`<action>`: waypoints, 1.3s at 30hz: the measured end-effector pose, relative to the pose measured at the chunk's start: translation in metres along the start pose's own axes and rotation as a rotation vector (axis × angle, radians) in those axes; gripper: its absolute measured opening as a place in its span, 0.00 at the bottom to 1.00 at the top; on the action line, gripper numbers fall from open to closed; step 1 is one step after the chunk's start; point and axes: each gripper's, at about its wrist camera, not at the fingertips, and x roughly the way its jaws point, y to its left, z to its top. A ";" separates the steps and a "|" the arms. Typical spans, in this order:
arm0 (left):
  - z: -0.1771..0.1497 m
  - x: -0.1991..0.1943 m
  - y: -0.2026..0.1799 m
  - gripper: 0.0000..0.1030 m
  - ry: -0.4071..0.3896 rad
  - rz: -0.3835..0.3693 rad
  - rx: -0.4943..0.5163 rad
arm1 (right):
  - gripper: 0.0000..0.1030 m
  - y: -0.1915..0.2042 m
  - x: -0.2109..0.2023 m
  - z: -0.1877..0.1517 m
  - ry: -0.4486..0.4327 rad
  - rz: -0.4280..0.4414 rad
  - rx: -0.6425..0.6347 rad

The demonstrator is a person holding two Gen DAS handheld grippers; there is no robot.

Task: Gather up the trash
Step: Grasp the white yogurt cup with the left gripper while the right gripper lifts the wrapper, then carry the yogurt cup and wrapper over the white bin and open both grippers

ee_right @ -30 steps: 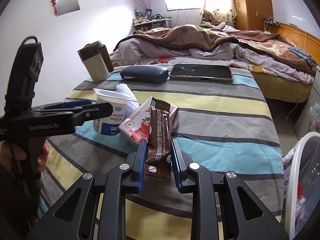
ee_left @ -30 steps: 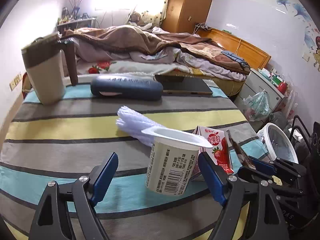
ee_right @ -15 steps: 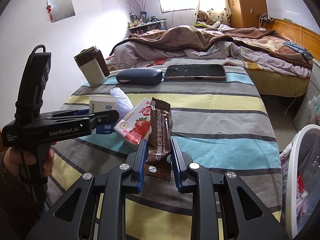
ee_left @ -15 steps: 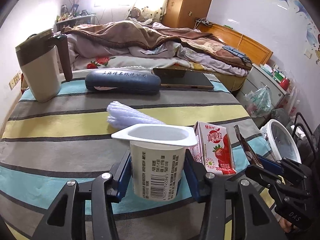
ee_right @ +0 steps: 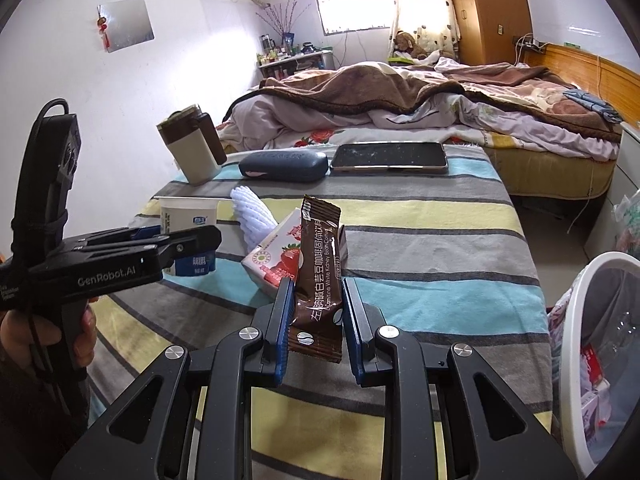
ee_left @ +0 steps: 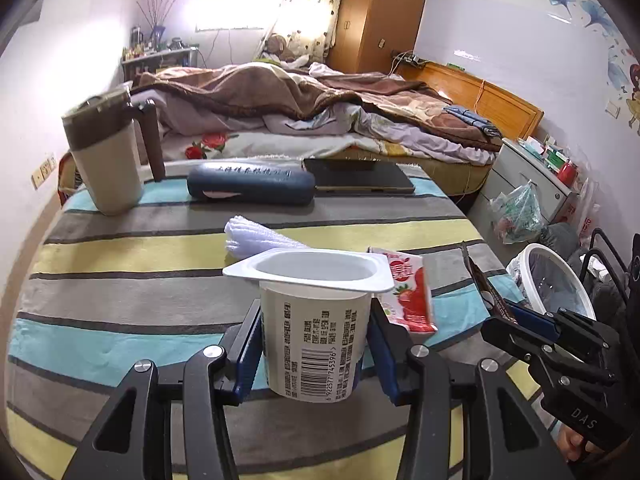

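My left gripper (ee_left: 316,344) is shut on an empty white yogurt cup (ee_left: 316,332) and holds it upright just above the striped cloth. The right wrist view shows the same cup (ee_right: 188,216) from the side. My right gripper (ee_right: 316,312) is shut on a brown coffee sachet wrapper (ee_right: 320,264) that stands up between its pads. A strawberry milk carton (ee_left: 408,292) lies on the cloth just behind the cup. A white foam net sleeve (ee_left: 256,236) lies behind it to the left. A white trash bin (ee_right: 576,320) with a clear liner stands on the floor beside the table's right edge.
At the far end of the striped table (ee_left: 120,248) stand a beige mug with a brown lid (ee_left: 106,156), a dark blue glasses case (ee_left: 248,184) and a flat dark tablet (ee_left: 360,176). A bed with rumpled blankets lies beyond. A hand (ee_right: 86,336) grips the left tool.
The left jaws closed around the yogurt cup and raised it a little off the cloth. The right gripper kept still with the wrapper in it.
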 end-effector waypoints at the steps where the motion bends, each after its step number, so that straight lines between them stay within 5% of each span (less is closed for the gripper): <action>1: 0.000 -0.005 -0.003 0.47 -0.004 -0.004 0.003 | 0.25 0.000 -0.003 0.000 -0.004 0.002 0.000; 22: -0.007 -0.057 -0.085 0.48 -0.097 -0.054 0.088 | 0.25 -0.037 -0.060 -0.008 -0.095 -0.074 0.063; 39: -0.007 -0.042 -0.198 0.48 -0.090 -0.176 0.210 | 0.25 -0.103 -0.106 -0.025 -0.152 -0.199 0.167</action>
